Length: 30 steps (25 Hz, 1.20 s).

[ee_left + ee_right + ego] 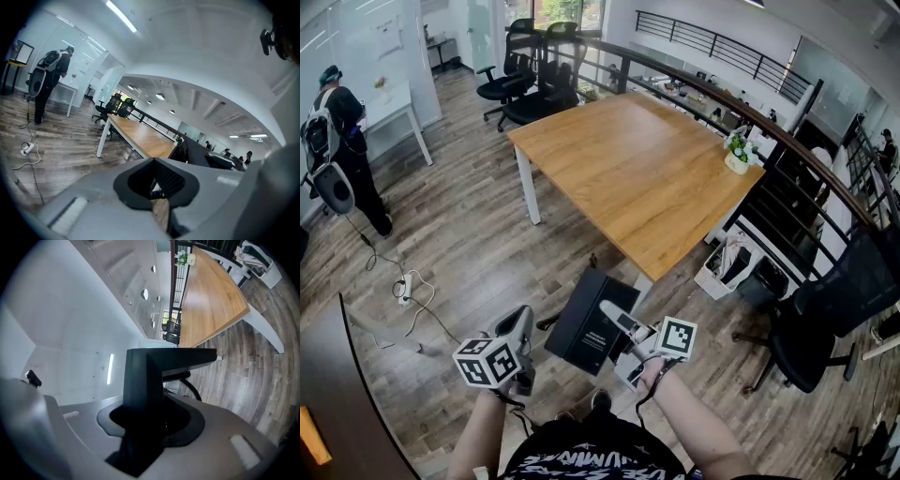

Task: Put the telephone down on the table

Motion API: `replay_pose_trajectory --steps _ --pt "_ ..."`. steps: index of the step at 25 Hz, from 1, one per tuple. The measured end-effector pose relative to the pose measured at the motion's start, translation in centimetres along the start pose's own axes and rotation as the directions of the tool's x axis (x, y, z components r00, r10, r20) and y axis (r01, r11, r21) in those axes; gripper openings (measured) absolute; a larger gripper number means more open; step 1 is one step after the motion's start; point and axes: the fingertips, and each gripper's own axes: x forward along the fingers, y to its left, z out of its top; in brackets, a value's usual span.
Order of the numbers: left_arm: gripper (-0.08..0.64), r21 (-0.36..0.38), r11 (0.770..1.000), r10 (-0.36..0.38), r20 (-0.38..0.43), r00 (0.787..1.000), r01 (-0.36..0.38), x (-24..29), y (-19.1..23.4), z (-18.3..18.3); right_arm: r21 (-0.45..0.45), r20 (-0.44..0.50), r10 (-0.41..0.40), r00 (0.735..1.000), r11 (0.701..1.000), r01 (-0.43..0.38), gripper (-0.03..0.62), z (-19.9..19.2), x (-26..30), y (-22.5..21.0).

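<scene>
The telephone [591, 321] is a black boxy set held in the air over the wood floor, short of the near corner of the wooden table [637, 169]. My right gripper [623, 328] is shut on it, with the jaws clamped on its edge. In the right gripper view the black body of the telephone [145, 380] fills the space between the jaws of the right gripper [150, 423], and a coiled cord [194, 390] trails behind it. My left gripper [521, 321] hangs to the left of the telephone, apart from it. The left gripper [157, 180] is shut with nothing in it.
A small potted plant [737, 155] stands at the table's far right edge by the railing [787, 141]. Black office chairs [525, 75] stand beyond the table, another chair [825, 319] at right. A white basket [727, 267] is by the table leg. A person [337, 141] stands far left, and a power strip [405, 286] lies on the floor.
</scene>
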Motion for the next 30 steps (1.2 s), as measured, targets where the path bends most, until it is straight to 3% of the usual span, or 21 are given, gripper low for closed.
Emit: replay_pose_trajectory --steps 21,30 --pt "0.002 0.007 1.0 -0.022 -0.028 0.999 0.022 -3.4 4.3 0.1 -0.039 -0.002 -0.039 0.999 0.998 0.038 0.161 -3.5 4.2 0.6" --pt "0.002 0.051 0.998 -0.034 -0.026 0.999 0.036 -1.0 6.7 3.3 0.012 0.025 -0.01 1.0 1.0 0.01 0.163 -1.4 8.7 0.4"
